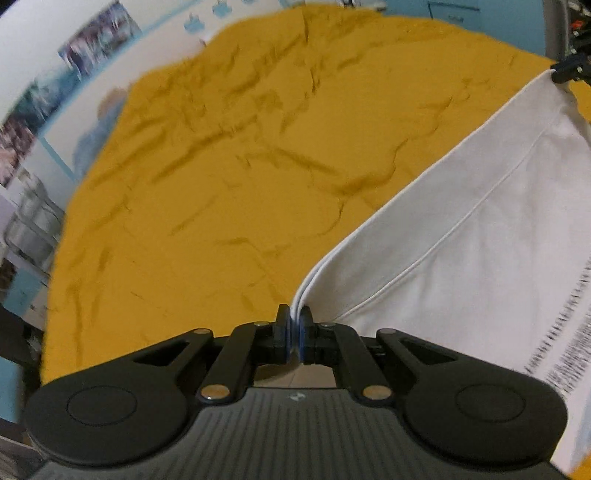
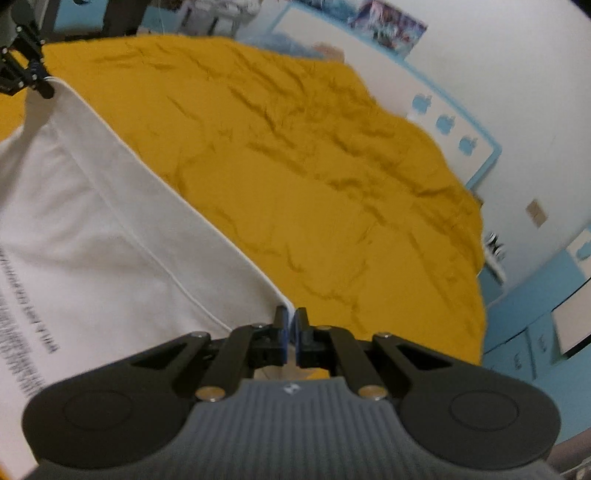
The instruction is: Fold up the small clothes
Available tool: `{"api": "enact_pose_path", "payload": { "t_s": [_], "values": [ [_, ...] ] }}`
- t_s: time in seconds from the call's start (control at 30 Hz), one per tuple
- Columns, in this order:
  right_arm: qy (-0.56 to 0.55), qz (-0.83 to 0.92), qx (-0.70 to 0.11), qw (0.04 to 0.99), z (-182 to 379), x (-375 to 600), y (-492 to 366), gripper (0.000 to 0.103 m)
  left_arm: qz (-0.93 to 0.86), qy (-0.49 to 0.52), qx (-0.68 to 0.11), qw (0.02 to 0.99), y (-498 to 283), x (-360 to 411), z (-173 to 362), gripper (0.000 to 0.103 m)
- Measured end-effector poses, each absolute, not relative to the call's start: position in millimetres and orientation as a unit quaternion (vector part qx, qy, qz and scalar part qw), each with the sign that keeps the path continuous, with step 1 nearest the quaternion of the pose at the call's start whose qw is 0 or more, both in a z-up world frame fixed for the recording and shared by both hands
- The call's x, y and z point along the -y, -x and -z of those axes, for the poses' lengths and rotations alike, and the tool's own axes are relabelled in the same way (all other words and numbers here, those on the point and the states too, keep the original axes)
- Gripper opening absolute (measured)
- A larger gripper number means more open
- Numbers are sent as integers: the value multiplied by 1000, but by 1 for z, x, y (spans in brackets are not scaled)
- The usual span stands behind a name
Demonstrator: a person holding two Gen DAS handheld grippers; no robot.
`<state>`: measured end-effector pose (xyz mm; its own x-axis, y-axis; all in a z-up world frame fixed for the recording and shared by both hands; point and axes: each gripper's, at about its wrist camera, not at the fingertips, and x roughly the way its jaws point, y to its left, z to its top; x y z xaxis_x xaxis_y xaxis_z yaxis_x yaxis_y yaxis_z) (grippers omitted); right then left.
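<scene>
A white garment (image 1: 461,236) with dark printed text hangs stretched above a mustard-yellow sheet (image 1: 221,177). My left gripper (image 1: 294,319) is shut on one corner of its doubled edge. My right gripper (image 2: 291,321) is shut on the other corner of the same white garment (image 2: 92,229). Each gripper shows in the other's view: the right gripper (image 1: 567,70) at the far upper right, the left gripper (image 2: 35,79) at the far upper left. The edge runs taut between them. The sheet (image 2: 314,177) lies wrinkled below.
The yellow sheet covers a bed. A white wall with blue trim and posters (image 2: 391,22) runs along its far side. Blue cabinets (image 2: 535,332) stand at the right of the right wrist view. Shelving with metal items (image 1: 29,218) stands at the left of the left wrist view.
</scene>
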<state>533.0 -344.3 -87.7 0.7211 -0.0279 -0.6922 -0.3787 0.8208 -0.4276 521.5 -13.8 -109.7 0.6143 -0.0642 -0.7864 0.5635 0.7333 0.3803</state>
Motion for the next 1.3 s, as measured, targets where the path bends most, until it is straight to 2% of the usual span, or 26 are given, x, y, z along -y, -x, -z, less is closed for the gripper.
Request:
{"api": "enact_pose_path", "payload": {
  "t_s": [0.23,0.33,0.43,0.5,0.57,0.6,0.7,0.8,1.03,1.13,1.2,1.23,1.3],
  "values": [
    [264,-96,-388,878,157,351,-573,0,189,-294,-415,840,-549,8,157,6],
    [253,-94,-390,880,170,352,-577,0,188,-279,-420,843,-555,2,168,16],
    [229,-79,-390,888,176,356,-580,0,181,-263,-401,859,-555,-5,167,30],
    [208,-67,-383,898,171,361,-577,6,173,-240,-384,875,-559,-14,160,45],
    [203,-44,-372,905,163,364,-571,37,150,-215,-363,894,-564,-26,149,50],
    [193,-40,-366,909,158,367,-567,41,138,-197,-353,904,-562,-35,141,54],
    [140,-40,-360,921,141,382,-552,41,120,-117,-348,922,-558,-65,120,61],
    [69,-36,-366,928,133,401,-538,41,137,-38,-371,918,-556,-90,115,61],
    [-159,-7,-384,909,159,449,-536,42,126,140,-421,887,-562,-139,154,61],
    [-240,-11,-390,889,176,457,-542,41,128,196,-428,873,-569,-149,169,56],
    [-271,-13,-387,881,185,459,-544,40,126,218,-428,868,-573,-151,175,40],
    [-286,-18,-383,878,189,460,-545,38,124,226,-425,868,-575,-151,177,36],
    [-307,-22,-378,873,195,461,-546,22,130,236,-419,867,-576,-151,178,7]
  ]
}}
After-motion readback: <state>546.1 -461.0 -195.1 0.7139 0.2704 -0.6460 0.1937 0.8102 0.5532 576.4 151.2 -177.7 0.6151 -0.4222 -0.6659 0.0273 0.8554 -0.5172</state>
